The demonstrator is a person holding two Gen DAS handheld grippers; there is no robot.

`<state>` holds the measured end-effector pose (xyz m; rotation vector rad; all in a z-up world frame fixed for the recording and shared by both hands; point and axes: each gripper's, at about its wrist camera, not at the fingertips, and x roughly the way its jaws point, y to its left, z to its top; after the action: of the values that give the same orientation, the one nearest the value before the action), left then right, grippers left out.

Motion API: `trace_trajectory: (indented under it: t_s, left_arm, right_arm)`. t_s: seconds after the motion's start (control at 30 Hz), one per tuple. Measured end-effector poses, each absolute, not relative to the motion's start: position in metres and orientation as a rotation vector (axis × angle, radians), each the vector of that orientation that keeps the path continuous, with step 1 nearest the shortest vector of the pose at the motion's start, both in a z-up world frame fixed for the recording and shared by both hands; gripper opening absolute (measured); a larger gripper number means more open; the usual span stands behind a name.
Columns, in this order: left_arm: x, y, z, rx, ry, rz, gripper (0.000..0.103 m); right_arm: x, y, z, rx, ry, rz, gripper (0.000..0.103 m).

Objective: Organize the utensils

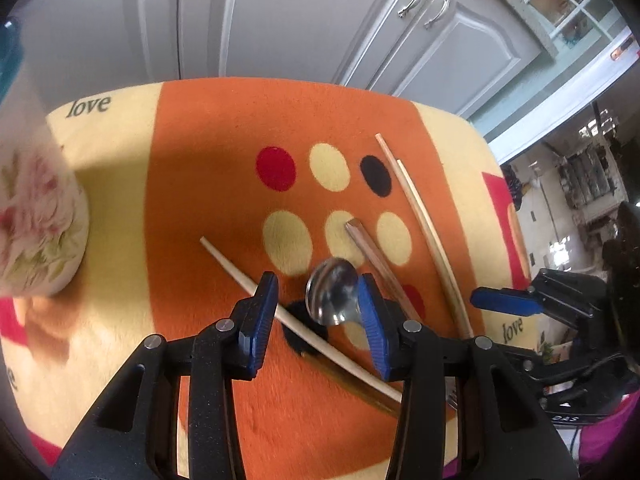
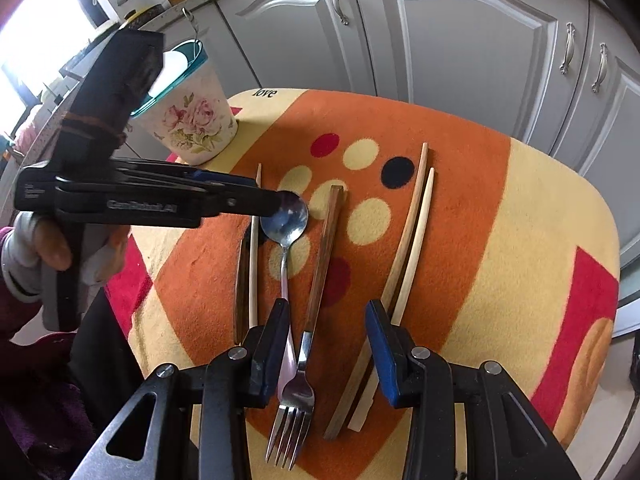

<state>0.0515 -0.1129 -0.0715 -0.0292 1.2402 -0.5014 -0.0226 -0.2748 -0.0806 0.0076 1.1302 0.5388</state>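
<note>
A steel spoon (image 2: 285, 218) with a pink handle lies on the orange spotted cloth (image 2: 460, 184). My left gripper (image 1: 316, 312) is open, its jaws either side of the spoon bowl (image 1: 331, 297); it also shows in the right wrist view (image 2: 276, 200). A fork (image 2: 294, 404) with a wooden handle lies right of the spoon. One chopstick pair (image 2: 408, 240) lies further right, another pair (image 2: 250, 264) lies left of the spoon. My right gripper (image 2: 328, 344) is open above the fork and spoon handle. A floral cup (image 2: 192, 120) with a teal rim stands at the back left.
Grey cabinet doors (image 2: 460, 40) stand behind the table. The cloth-covered table edge (image 2: 600, 280) drops off at the right. A person's gloved hand (image 2: 52, 248) holds the left gripper at the left.
</note>
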Motion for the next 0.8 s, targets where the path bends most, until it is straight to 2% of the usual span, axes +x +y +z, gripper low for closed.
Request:
trace_trajectory:
  t_s: [0.07, 0.1, 0.13, 0.2, 0.4, 0.57, 0.8]
  left_arm:
    - [0.052, -0.117, -0.074, -0.014, 1.237, -0.513, 0.032]
    - [0.052, -0.119, -0.076, 0.001, 1.241, -0.518, 0.02]
    - [0.052, -0.122, -0.079, 0.02, 1.246, -0.52, 0.014]
    - [0.052, -0.125, -0.082, 0.044, 1.245, -0.527, 0.01]
    - [0.049, -0.12, -0.076, 0.024, 1.225, -0.545, 0.002]
    - [0.041, -0.098, -0.064, -0.027, 1.231, -0.542, 0.002]
    - [0.021, -0.069, -0.049, -0.086, 1.224, -0.532, 0.001]
  right_arm:
    - [-0.019, -0.275, -0.081, 0.007, 1.134, 0.536, 0.039]
    - [-0.017, -0.275, -0.082, 0.007, 1.137, 0.535, 0.039]
    - [-0.016, -0.275, -0.082, 0.009, 1.142, 0.536, 0.039]
    - [-0.015, -0.276, -0.081, 0.012, 1.148, 0.543, 0.039]
    - [-0.013, -0.273, -0.083, 0.011, 1.158, 0.554, 0.039]
    - [-0.005, -0.268, -0.087, 0.014, 1.163, 0.546, 0.038]
    - [0.023, -0.239, -0.089, -0.023, 1.173, 0.537, 0.03]
